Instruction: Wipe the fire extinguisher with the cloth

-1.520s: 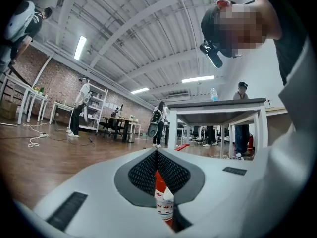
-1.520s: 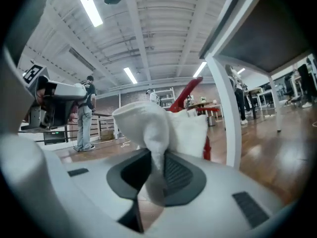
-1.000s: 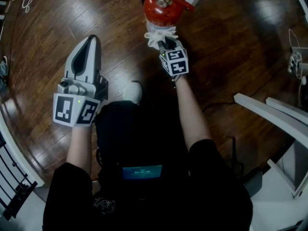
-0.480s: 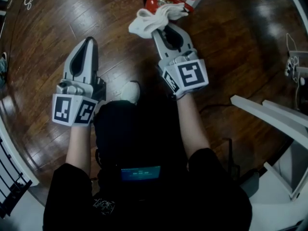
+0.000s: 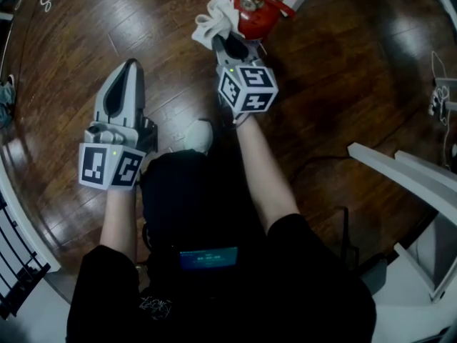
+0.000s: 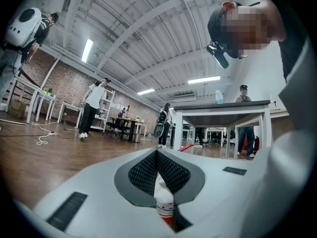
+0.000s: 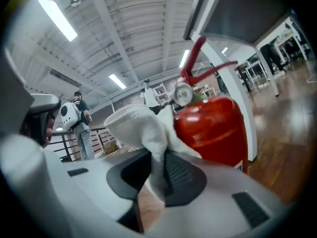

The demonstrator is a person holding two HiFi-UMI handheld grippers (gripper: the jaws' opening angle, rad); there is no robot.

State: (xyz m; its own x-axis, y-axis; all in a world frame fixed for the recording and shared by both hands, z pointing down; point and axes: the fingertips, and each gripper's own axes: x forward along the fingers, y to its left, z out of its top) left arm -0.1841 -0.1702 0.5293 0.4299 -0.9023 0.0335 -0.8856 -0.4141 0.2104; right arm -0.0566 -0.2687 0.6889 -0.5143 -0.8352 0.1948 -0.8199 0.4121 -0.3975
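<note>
While right gripper [image 7: 157, 158] pinches cloth [image 7: 136, 124], extinguisher [image 7: 214, 129] beside

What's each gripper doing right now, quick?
Left gripper: closed, tips together.
Right gripper: closed on the cloth, up by the fire extinguisher.

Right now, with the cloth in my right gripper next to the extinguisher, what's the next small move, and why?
Probably push the cloth onto the red shoulder of the fire extinguisher and stroke downward. The right gripper is shut on the cloth, whose loose end sits beside the extinguisher's top, near the gauge; a short press should give firm contact.
</note>
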